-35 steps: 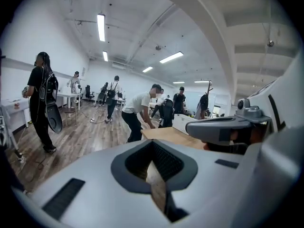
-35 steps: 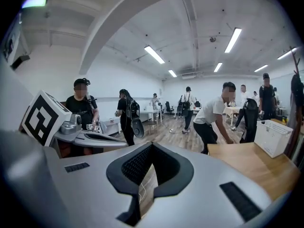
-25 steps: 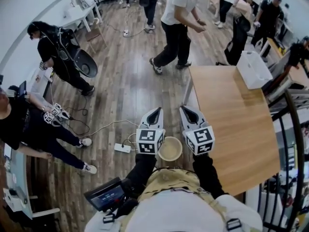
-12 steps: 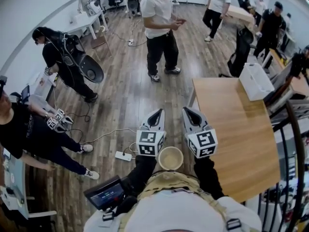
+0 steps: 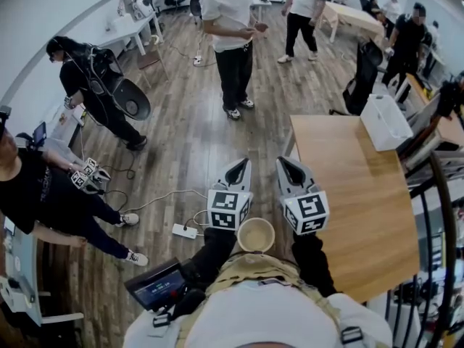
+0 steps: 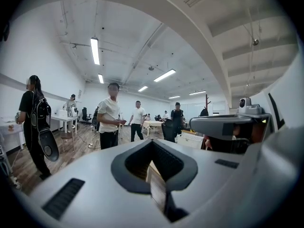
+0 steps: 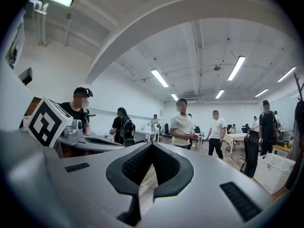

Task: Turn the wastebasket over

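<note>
The wastebasket [image 5: 384, 122], a white slatted bin, stands upright at the far end of the wooden table [image 5: 348, 194] on the right. It also shows at the right edge of the right gripper view [image 7: 275, 171]. My left gripper [image 5: 239, 165] and right gripper [image 5: 283, 163] are held side by side in front of my chest, pointing level over the floor beside the table's near left edge. Both are shut with nothing between the jaws, as both gripper views confirm [image 6: 152, 144] [image 7: 152, 146]. Both grippers are well short of the wastebasket.
A person in a white shirt [image 5: 230, 42] stands on the wood floor ahead. Other people [image 5: 87, 85] are at the left. A power strip [image 5: 183, 230] and cables lie on the floor near my feet. A black railing [image 5: 438, 216] runs along the table's right side.
The two grippers keep almost the same place in the head view and stay shut. The person in the white shirt has walked left and stopped ahead; others moved at the back.
</note>
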Available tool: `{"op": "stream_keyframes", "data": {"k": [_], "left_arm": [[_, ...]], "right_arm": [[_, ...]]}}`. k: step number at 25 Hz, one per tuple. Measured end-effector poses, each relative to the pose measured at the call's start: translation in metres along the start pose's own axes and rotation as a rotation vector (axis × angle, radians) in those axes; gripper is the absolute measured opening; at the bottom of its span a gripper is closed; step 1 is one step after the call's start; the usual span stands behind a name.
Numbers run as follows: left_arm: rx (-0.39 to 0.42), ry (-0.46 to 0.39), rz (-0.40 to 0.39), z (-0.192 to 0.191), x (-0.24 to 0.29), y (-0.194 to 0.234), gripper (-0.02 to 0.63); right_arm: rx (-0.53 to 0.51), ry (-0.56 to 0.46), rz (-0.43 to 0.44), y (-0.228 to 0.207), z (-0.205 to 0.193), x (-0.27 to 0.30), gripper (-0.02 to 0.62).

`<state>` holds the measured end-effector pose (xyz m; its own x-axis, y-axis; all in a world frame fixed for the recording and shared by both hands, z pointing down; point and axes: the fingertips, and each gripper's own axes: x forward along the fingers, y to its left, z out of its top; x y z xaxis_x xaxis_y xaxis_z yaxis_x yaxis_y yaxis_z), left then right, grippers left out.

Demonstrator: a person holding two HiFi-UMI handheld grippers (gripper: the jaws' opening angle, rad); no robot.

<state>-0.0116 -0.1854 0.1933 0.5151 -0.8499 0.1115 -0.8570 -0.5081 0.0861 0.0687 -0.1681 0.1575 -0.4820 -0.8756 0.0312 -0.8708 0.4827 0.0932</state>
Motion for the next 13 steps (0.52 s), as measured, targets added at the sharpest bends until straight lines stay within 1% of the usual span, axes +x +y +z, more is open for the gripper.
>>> {"op": "stream_keyframes", "data": {"k": [7, 13], "left_arm": [[0.004, 0.013, -0.014, -0.001, 0.004, -0.008, -0.003], [-0.001, 0.029, -0.011, -0.008, 0.004, -0.003, -0.003]], "right_arm": [[0.001, 0.0, 0.011, -0.001, -0.001, 0.001, 0.02], [0.009, 0.002, 0.006, 0.001, -0.006, 0.002, 0.02]]}}
